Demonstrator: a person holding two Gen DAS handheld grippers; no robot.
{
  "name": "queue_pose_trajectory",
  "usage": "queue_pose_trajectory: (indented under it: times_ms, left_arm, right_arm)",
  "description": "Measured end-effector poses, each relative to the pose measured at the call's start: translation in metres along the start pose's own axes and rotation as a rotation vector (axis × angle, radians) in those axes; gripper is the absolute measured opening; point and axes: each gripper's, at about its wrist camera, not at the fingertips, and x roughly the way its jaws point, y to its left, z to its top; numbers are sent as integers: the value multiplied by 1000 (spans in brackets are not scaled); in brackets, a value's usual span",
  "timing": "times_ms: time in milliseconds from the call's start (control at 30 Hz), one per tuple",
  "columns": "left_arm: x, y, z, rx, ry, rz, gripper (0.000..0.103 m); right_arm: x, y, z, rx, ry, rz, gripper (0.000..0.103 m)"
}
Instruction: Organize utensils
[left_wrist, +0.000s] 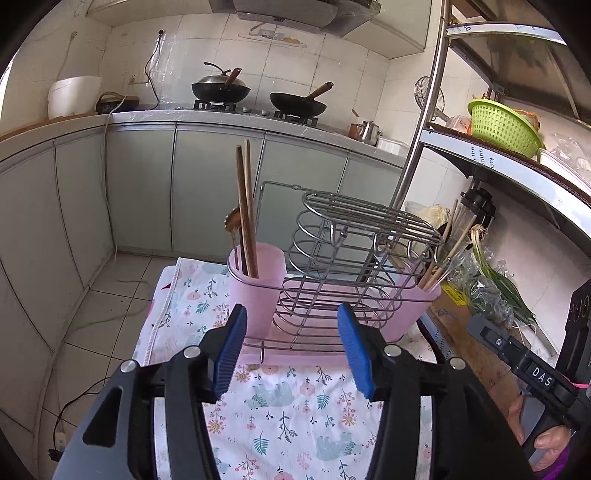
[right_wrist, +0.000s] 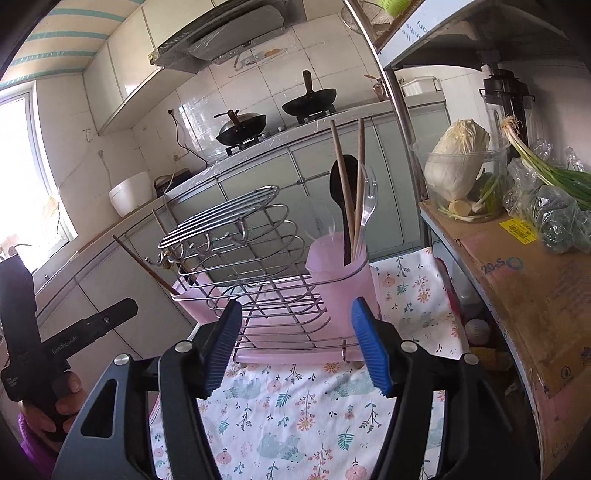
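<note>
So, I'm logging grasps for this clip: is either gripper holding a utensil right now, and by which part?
Nothing is held. The left hand-held gripper and the right hand-held gripper are both open and empty.

tablecloth over the tabletop: white, printed with pink flowers, teal leaves and pale blue animals
plastic utensil cups: translucent pink
wire utensil rack: shiny silver
chopsticks: brown wood
spoon: black
left gripper fingers: ribbed blue pads on black arms
right gripper fingers: ribbed blue pads on black arms
colander basket: lime green
cabinet doors: pale grey-green
woks: black
</note>
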Motion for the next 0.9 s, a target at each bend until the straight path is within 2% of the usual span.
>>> queue_pose_trajectory:
  times_ms: [367, 567, 700, 767, 900]
  left_arm:
    - [-11, -10, -26, 7, 25, -4, 54]
    - [-15, -15, -39, 25, 35, 4, 54]
    - [-18, -18, -42, 29, 22, 19, 54]
    - [-20, -17, -43, 23, 14, 29, 54]
    - [-20, -17, -44, 16, 12, 51, 54]
  right_arm:
    - [-13, 35, -22, -106, -25, -39, 70]
    - [-7, 51, -39, -187, 18, -93, 70]
    - [-7, 59, -48, -219, 20, -128, 72]
    - [-6, 60, -49, -221, 21, -131, 77]
    - [-7, 63, -52, -241, 7, -151, 78]
